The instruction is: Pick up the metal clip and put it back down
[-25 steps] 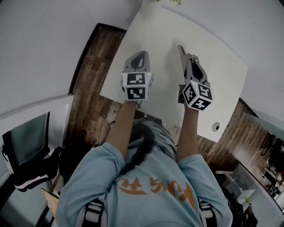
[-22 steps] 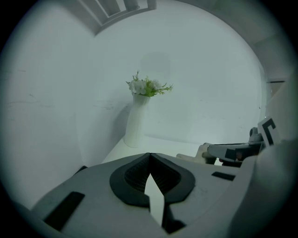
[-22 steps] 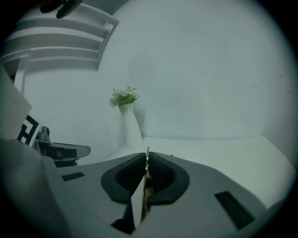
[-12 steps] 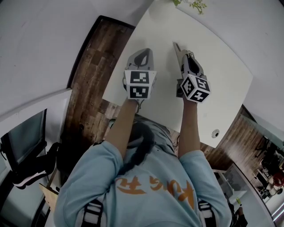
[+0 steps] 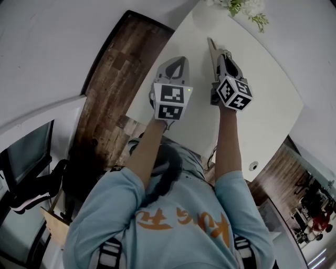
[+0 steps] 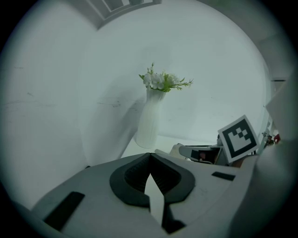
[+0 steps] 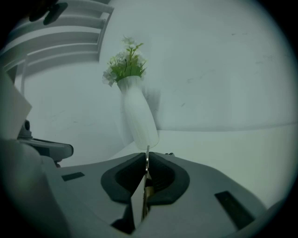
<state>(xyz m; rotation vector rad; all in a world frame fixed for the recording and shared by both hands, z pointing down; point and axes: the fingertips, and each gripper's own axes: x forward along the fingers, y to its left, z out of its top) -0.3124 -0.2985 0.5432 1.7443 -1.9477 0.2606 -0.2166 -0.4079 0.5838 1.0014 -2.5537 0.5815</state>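
Observation:
A thin metal clip [image 7: 147, 150] stands on edge between the pads of my right gripper [image 7: 146, 162], which is shut on it. From the head view the clip [image 5: 210, 45] sticks out ahead of the right gripper [image 5: 216, 55], above the white table [image 5: 273, 105]. To its left, my left gripper [image 5: 180, 59] hovers over the table's left part. Its jaws [image 6: 150, 156] meet at the tips with nothing between them. In the left gripper view the right gripper's marker cube [image 6: 239, 138] shows at the right.
A white vase with flowers [image 6: 152, 118] stands at the table's far end, ahead of both grippers [image 7: 137, 116] [image 5: 247, 8]. A small round white thing [image 5: 253, 166] lies near the table's near right edge. Wooden floor [image 5: 113, 79] lies left of the table.
Both grippers have moved toward the table's far end, the right one further and with the clip still in it. The vase has come into the head view.

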